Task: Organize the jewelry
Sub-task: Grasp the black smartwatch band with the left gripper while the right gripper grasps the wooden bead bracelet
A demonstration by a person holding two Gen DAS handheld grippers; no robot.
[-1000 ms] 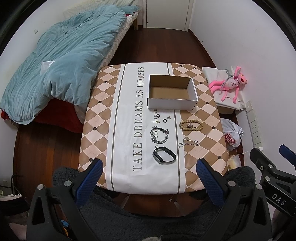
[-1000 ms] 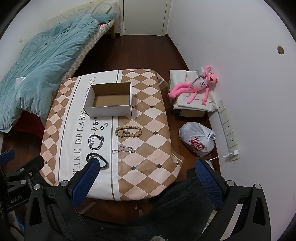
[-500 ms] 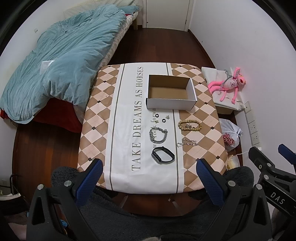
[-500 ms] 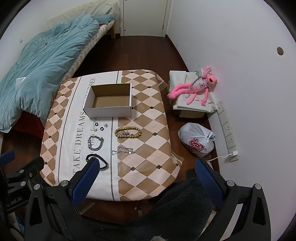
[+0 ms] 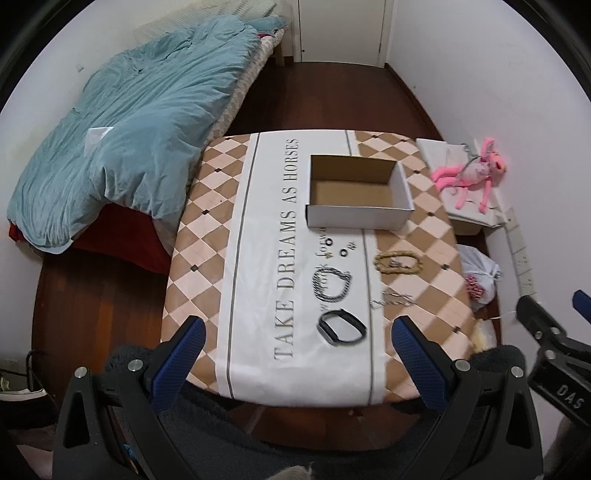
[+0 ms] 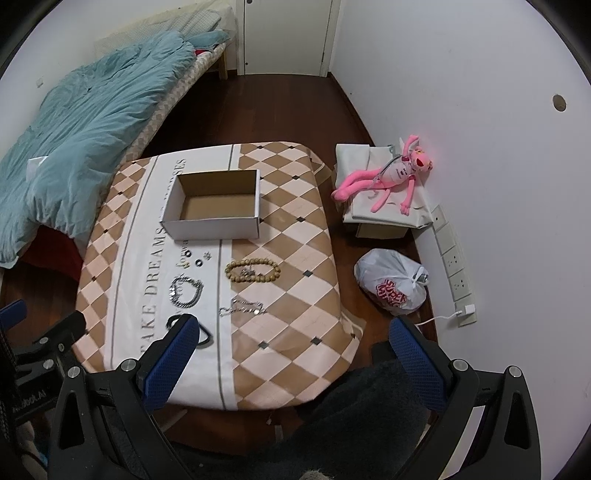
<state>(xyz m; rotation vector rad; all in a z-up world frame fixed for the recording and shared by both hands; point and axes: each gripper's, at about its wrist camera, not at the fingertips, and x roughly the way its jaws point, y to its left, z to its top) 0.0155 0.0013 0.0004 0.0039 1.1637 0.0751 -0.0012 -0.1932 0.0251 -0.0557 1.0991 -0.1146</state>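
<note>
An empty white cardboard box [image 5: 357, 192] [image 6: 214, 205] stands open on the checkered table [image 5: 207, 236] [image 6: 295, 243]. In front of it lie small rings [image 5: 340, 248] [image 6: 194, 258], a wooden bead bracelet [image 5: 398, 261] [image 6: 253, 270], a silver chain bracelet [image 5: 332, 284] [image 6: 185, 291], a thin silver chain [image 5: 392, 300] [image 6: 242, 308] and a black band [image 5: 341, 326] [image 6: 205, 336]. My left gripper [image 5: 297, 356] is open, high above the table's near edge. My right gripper [image 6: 291, 356] is open too, near the front right corner, and its left finger hides part of the black band.
A bed with a teal duvet [image 5: 122, 129] runs along the left of the table. On the floor at the right are a box with a pink plush toy [image 6: 391, 175] and a tied white plastic bag [image 6: 393, 282]. Wall sockets [image 6: 456, 266] and a door [image 6: 288, 33] lie beyond.
Both views have shifted slightly: the table and its things sit a little lower and closer in the frames. Nothing on the table has moved, and both grippers stay open.
</note>
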